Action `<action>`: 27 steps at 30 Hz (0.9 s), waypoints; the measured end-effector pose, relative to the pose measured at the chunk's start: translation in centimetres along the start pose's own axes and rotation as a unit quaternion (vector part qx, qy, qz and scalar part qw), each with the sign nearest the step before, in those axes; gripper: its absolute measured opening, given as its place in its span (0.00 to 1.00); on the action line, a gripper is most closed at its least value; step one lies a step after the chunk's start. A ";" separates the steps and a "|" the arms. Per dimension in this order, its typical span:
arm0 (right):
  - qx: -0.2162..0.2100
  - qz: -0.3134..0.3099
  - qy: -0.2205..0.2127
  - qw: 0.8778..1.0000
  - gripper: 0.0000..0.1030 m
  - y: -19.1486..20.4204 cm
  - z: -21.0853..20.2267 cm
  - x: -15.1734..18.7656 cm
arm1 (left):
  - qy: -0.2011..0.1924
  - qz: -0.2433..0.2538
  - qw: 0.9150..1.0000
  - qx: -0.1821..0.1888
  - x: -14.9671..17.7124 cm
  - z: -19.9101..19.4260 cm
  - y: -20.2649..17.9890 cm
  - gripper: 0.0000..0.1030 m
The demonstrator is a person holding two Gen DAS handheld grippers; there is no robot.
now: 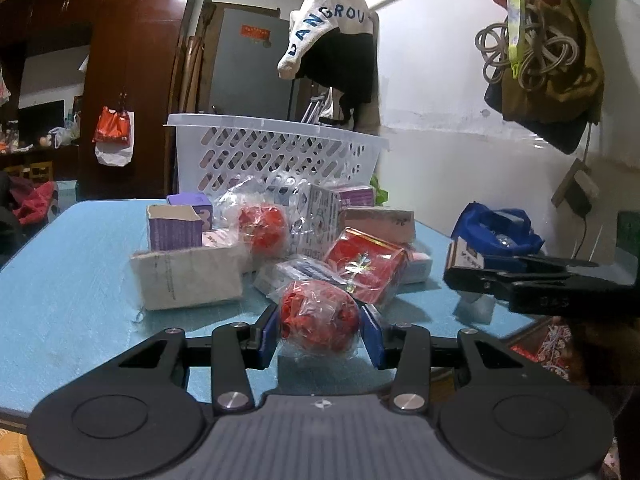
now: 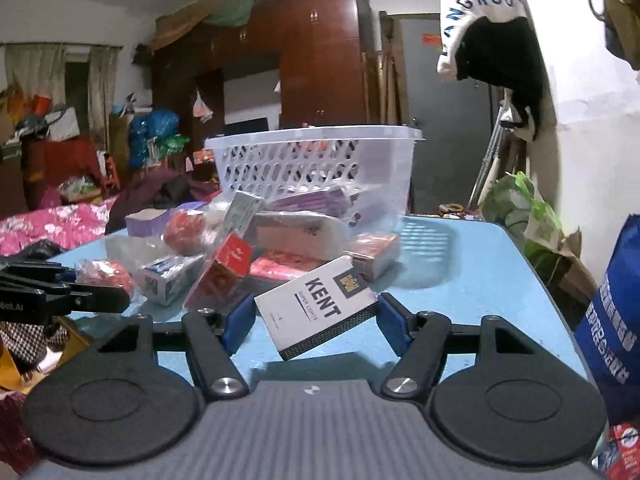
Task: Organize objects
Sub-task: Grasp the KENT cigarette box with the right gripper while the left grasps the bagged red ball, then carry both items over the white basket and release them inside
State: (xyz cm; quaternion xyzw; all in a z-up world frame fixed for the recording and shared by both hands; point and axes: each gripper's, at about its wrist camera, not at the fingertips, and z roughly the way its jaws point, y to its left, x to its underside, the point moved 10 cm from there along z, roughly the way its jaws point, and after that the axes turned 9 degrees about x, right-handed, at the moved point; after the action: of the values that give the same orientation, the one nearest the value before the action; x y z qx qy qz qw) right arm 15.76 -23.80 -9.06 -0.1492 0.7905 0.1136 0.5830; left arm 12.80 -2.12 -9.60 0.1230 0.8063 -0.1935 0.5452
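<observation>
The left gripper (image 1: pixel 320 330) is clamped on a wrapped red ball (image 1: pixel 318 322); the right gripper (image 2: pixel 316 320) is closed on a tilted white packet (image 2: pixel 316 304). The basket (image 1: pixel 276 148) stands far, beyond the pile.

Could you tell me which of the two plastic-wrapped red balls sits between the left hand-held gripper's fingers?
The nearer red ball, at the pile's front edge; the other red ball lies farther back beside the purple box.

My blue surface (image 1: pixel 72 264) carries a white basket (image 1: pixel 276 152) at the frame's centre, with a heap of boxes (image 1: pixel 188 276) and wrapped packets (image 1: pixel 264 228) below it.
</observation>
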 end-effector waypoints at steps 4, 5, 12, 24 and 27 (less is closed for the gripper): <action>-0.004 0.009 -0.002 1.000 0.68 0.0 0.3 0.0 | -0.005 -0.001 1.000 0.000 -0.1 -0.2 0.1 0.46; -0.005 0.012 -0.002 1.000 0.67 -0.1 0.3 0.0 | -0.009 -0.002 1.000 0.002 -0.2 -0.3 0.2 0.46; -0.022 0.043 -0.035 0.998 0.68 -0.8 -0.1 -3.8 | -0.040 -0.018 0.999 0.022 -4.8 -0.8 1.8 0.46; -0.012 -0.013 -0.009 1.000 0.68 0.2 14.5 -19.5 | -0.001 -0.041 0.999 -0.029 -23.5 12.7 8.7 0.46; -0.019 -0.015 0.003 1.000 0.69 0.4 16.0 -19.1 | 0.018 -0.045 0.998 -0.032 -22.9 14.7 9.5 0.52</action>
State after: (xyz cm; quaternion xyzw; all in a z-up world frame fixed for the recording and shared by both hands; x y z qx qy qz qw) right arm 35.12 -15.77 4.51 -0.1727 0.7879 0.1197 0.5788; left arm 37.53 0.14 5.08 0.0726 0.8264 -0.1891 0.5253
